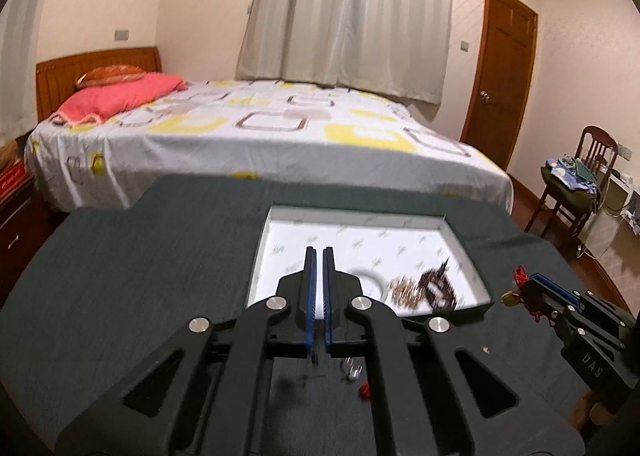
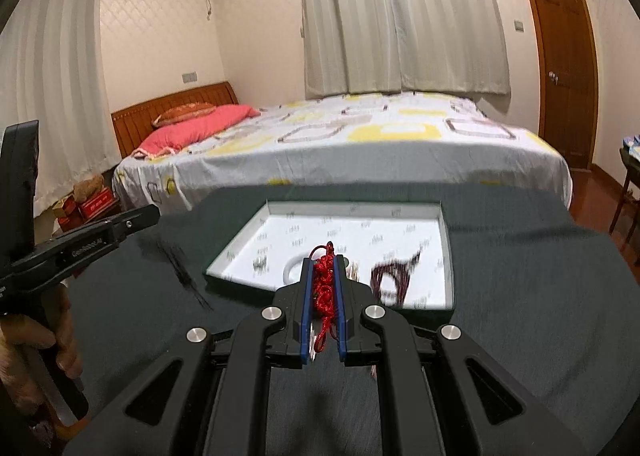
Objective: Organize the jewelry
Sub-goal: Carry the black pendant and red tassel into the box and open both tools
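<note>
A red cord bracelet [image 2: 323, 288] is being pinched between the blue pads of the right gripper [image 2: 324, 268], its knotted strands bunching and one loop trailing below; a small gold charm appears to be hanging from it. It is hanging near the shallow white box [image 2: 446, 252], which is lying on dark green cloth [image 2: 520, 276]. The loose loop could be snagging on the box's thin card wall, or slipping from the smooth pads. Inside, a white bangle, a beaded strand and a dark bead bracelet [image 1: 438, 288] are blurring together. The left gripper [image 1: 319, 256] is closed, nothing visible at its tips.
</note>
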The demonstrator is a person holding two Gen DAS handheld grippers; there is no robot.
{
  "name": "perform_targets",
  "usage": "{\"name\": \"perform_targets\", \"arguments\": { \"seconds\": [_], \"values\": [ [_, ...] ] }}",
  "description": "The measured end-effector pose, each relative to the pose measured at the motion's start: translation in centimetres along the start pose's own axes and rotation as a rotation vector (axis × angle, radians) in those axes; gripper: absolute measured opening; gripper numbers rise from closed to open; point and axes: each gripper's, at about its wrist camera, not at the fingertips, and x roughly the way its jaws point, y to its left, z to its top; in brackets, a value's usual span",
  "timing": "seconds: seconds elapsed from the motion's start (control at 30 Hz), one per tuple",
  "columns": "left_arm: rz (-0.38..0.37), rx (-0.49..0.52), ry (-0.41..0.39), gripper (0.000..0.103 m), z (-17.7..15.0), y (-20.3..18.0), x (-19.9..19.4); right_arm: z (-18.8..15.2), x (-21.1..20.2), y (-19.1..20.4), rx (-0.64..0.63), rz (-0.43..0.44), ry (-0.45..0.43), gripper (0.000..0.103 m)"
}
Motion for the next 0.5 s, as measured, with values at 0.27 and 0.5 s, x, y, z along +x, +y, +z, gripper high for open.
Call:
{"name": "perform_targets", "arguments": {
  "seconds": [0.27, 0.5],
  "values": [
    [-0.047, 0.009, -0.021, 0.003, 3.4, -1.7, 3.9, 3.3, 2.8, -0.7, -0.005, -0.009, -0.056, 0.01],
    [-0.087, -0.008, 0.092, 0.006, 1.3, -1.1, 6.3, 2.6, 3.5, -0.6, -0.014, -0.005, -0.038, 0.01]
  ]
}}
